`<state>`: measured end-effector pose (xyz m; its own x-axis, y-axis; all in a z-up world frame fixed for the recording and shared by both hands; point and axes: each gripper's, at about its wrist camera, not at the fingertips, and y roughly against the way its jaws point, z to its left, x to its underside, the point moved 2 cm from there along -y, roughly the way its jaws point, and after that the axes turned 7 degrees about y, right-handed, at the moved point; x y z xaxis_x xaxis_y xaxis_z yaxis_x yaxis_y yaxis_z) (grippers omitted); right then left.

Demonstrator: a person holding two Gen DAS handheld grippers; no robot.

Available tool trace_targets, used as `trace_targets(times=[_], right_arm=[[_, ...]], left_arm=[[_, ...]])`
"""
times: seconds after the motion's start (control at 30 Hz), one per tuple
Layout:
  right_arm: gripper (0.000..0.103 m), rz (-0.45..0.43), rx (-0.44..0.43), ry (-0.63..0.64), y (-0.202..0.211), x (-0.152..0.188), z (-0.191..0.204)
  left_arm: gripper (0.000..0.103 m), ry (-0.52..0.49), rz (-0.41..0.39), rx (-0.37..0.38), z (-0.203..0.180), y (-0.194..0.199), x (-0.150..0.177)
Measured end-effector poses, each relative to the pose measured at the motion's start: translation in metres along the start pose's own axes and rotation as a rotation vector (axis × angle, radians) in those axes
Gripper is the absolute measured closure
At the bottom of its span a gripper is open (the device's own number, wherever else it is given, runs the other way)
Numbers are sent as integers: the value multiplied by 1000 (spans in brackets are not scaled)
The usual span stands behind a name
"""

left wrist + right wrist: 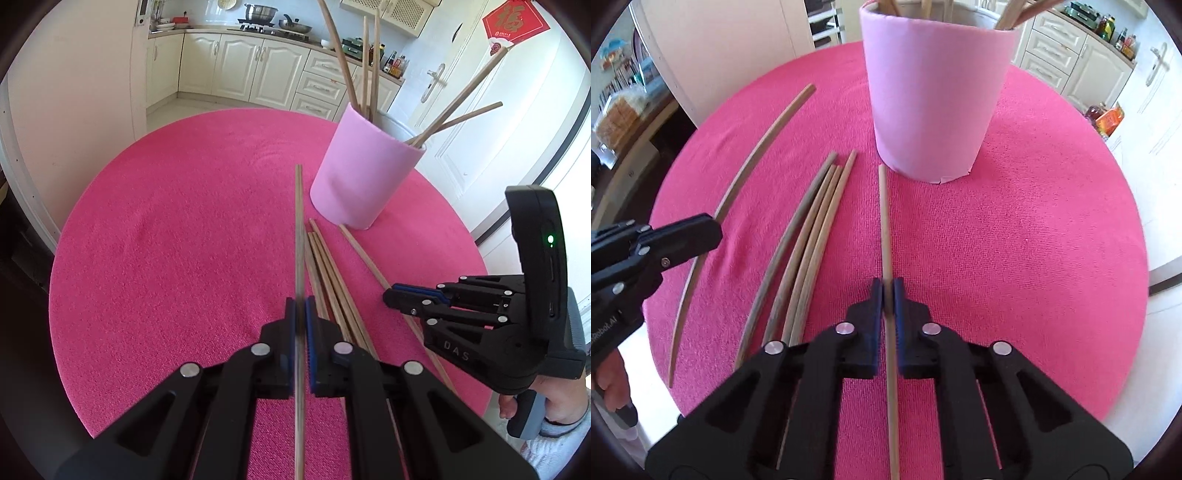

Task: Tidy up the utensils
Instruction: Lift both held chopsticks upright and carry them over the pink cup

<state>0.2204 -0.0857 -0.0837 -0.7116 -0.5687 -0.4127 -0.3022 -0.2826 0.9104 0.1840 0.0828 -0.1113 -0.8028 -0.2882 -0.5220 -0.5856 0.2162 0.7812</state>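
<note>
Both grippers clamped on chopsticks: left gripper (300, 314) on one (299, 236), right gripper (887, 295) on another (885, 221) pointing at pink cup (934, 96). Light, stiff, slick; mid-shaft hold likely steadiest.

Left tongs (300, 306) clamping chopstick (299, 229), pink cup (360, 177)

You see matt wooden chopsticks (812, 236) on a rough, woven pink tablecloth (1015, 258). The pink holder (934, 96) looks smooth and matt, and your grippers' black plastic fingers (413, 295) carry shiny metal pins.
</note>
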Motion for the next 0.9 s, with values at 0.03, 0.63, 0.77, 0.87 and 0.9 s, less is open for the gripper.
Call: trace_targets(times=[0.03, 0.63, 0.77, 0.87, 0.9], right_arm=[[97, -16, -6, -1, 3, 2, 0], [98, -688, -157, -37, 130, -5, -9], [97, -865, -111, -76, 148, -16, -16], [97, -994, -71, -110, 156, -25, -22], [97, -1032, -63, -123, 159, -27, -26]], left_arm=[[97, -1, -8, 8, 0, 2, -1], [97, -125, -516, 268, -45, 80, -10], [97, -180, -681, 312, -64, 87, -25], [97, -193, -764, 344, -78, 86, -41], [97, -196, -791, 357, -82, 85, -46]])
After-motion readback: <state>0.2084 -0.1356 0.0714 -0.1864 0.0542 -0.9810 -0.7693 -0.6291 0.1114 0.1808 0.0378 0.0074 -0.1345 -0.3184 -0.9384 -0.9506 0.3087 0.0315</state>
